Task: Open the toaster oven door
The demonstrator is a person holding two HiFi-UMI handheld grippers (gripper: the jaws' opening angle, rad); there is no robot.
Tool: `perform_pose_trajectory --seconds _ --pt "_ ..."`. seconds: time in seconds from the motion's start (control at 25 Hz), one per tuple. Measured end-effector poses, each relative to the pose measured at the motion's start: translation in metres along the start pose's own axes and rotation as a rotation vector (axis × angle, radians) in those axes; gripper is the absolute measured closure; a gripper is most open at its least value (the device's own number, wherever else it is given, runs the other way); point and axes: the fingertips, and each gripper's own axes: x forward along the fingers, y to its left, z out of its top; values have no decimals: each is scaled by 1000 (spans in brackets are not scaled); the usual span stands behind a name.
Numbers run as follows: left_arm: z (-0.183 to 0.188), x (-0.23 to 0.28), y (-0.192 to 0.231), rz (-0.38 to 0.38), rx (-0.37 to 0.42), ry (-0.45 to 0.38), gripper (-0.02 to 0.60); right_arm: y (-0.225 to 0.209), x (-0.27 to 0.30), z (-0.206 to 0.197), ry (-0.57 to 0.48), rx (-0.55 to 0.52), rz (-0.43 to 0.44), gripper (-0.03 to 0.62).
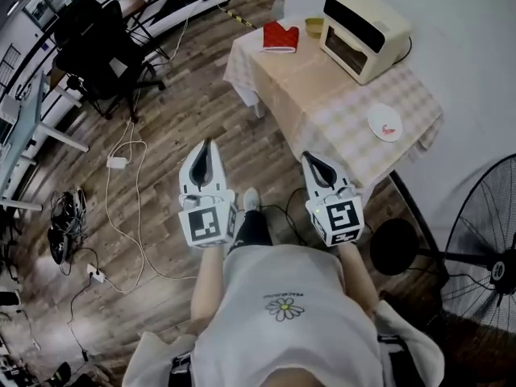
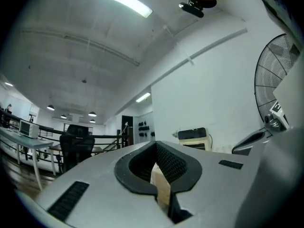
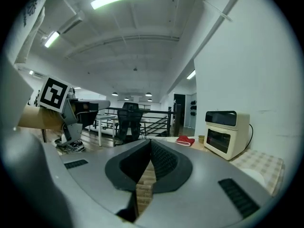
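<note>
We hold the left gripper and right gripper shut and empty, well short of the table. At its far end sits 1 cream toaster oven, dark door closed.

Toaster oven on table

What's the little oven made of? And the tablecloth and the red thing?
Oven: cream shell, smooth and slightly shiny, probably painted metal or plastic; its dark door looks like glass. Tablecloth: soft fabric, it drapes and folds over the edges. Red thing: matte cloth, maybe an oven mitt.
</note>
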Motion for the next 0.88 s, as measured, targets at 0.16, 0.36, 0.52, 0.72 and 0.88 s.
perform_pose_trajectory --seconds 0.16,0.36,0.52,0.72,0.88 --pt "-8 84 34 -81 1 -4 565 -23 73 15 39 16 -49 585" --pt "-19 179 66 -167 12 11 565 -54 154 32 63 40 -116 585" --pt "-21 228 80 -214 -12 -7 565 -72 197 38 61 82 -177 585" --pt "-38 262 79 -255 -39 13 565 -85 227 42 57 91 -201 585" --pt "-48 278 66 -306 -49 34 565 -104 231 40 61 92 -252 585"
